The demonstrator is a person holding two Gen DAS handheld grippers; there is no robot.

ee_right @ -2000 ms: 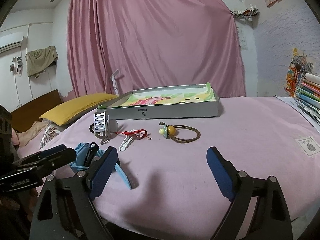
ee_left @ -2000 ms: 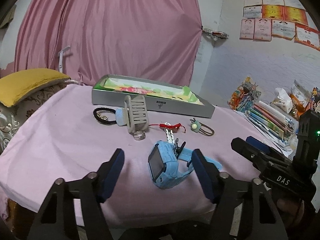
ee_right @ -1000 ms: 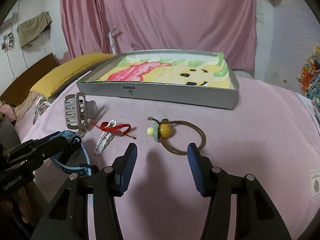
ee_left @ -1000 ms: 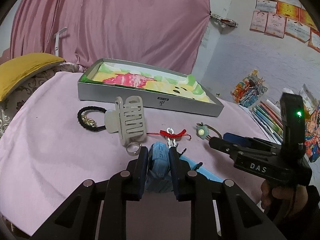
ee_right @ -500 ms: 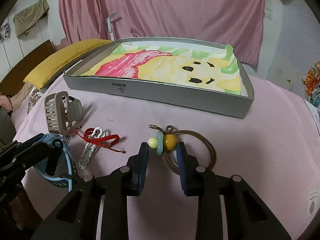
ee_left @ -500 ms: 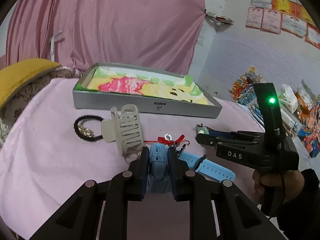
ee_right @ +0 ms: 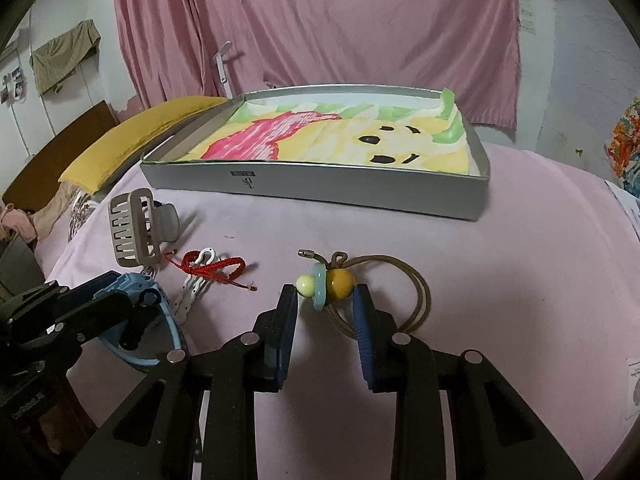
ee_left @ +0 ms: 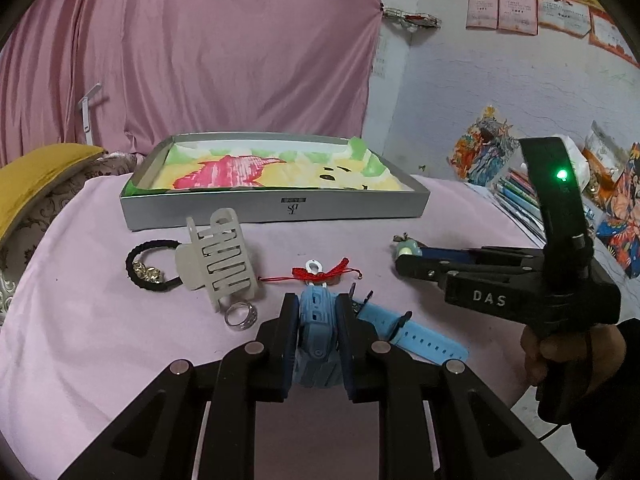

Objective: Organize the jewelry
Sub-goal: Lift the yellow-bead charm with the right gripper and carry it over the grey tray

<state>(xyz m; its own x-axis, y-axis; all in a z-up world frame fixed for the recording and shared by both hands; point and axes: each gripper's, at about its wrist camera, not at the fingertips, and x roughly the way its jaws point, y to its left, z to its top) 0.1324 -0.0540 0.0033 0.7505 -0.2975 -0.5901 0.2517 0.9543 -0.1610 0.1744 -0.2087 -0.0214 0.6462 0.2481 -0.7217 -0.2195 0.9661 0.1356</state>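
Where pink tablecloth (ee_left: pixel 100 344) spreads, silver box (ee_right: pixel 320 188) before pink curtain (ee_right: pixel 320 20).

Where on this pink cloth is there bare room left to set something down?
Bare cloth lies right of the brown hair tie, below the grey box's right end, and left of the silver ring. It is crowded between the claw clip, red cord and blue watch.
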